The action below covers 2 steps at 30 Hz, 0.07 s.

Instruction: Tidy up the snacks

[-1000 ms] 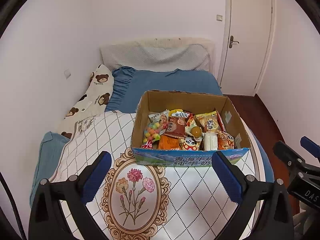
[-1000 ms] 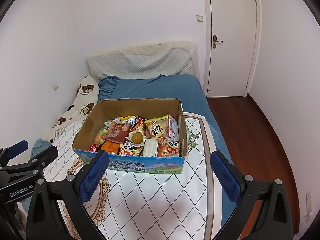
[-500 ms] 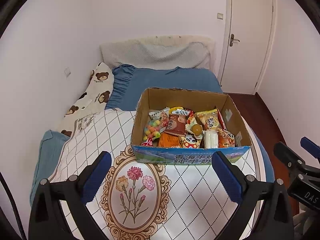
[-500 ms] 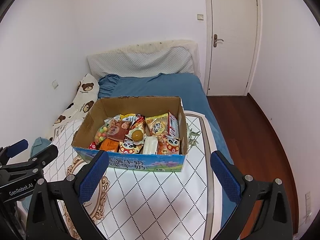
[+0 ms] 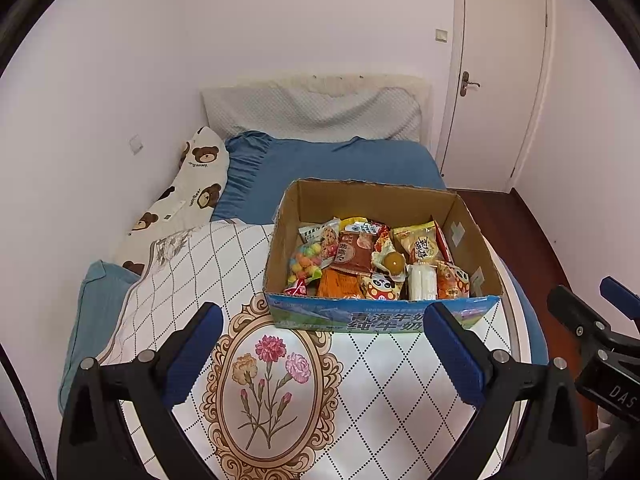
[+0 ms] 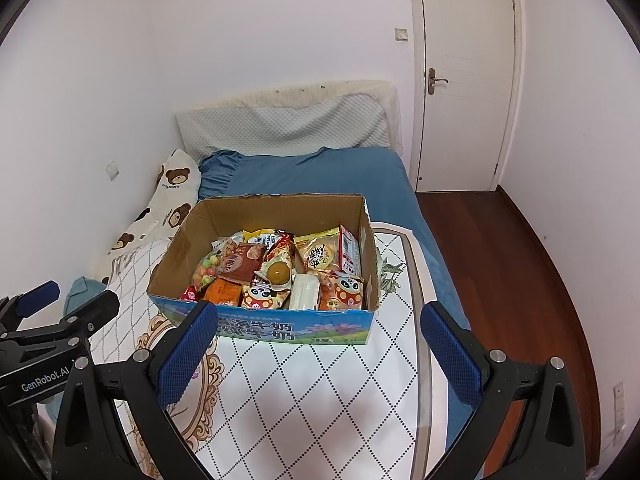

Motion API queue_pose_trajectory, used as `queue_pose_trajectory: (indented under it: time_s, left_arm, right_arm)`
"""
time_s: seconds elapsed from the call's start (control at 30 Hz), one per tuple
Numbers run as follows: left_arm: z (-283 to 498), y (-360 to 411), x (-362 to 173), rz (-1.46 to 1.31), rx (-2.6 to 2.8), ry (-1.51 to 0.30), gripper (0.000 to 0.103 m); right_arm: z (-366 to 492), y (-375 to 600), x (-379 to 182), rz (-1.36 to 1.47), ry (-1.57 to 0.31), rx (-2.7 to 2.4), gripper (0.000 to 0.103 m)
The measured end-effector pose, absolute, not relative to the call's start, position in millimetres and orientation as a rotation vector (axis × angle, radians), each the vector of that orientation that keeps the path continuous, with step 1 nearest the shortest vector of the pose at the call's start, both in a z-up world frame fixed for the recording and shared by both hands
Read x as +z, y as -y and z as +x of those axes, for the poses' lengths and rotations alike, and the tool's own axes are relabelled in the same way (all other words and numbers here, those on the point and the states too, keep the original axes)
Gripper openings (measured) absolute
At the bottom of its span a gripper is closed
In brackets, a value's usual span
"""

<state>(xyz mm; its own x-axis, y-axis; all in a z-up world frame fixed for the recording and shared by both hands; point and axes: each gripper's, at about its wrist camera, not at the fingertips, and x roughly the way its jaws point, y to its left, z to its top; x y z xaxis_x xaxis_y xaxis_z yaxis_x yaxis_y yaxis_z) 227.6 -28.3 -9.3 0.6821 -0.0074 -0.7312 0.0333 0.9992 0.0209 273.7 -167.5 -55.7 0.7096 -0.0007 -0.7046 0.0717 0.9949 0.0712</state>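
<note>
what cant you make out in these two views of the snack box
- Lower snacks: both views, buried under the top packets in the box.
- Packet print: both views, too small to read.
- Table's near edge: both views, cut off by the frame and by the left gripper and right gripper.

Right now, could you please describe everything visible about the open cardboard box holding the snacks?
The open brown cardboard box has a blue printed front panel with Chinese lettering and plain, slightly ragged inner walls, with no top flaps showing. It sits upright on the diamond-patterned white cloth, packed with colourful snack packets. Neither gripper touches it.
</note>
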Motion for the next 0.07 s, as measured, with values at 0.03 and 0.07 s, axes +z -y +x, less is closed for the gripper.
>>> queue_pose_trajectory:
  time_s: [0.03, 0.07]
  left_arm:
    - [226.9, 28.1, -8.3, 0.032, -0.022, -0.818, 0.103]
    - [226.2, 27.9, -7.6, 0.031, -0.023, -0.816, 0.103]
  right_arm:
    - [273.9, 167.9, -55.9, 0.095, -0.780, -0.040, 0.103]
    - [274.1, 167.9, -55.7, 0.096, -0.780, -0.040, 0.103]
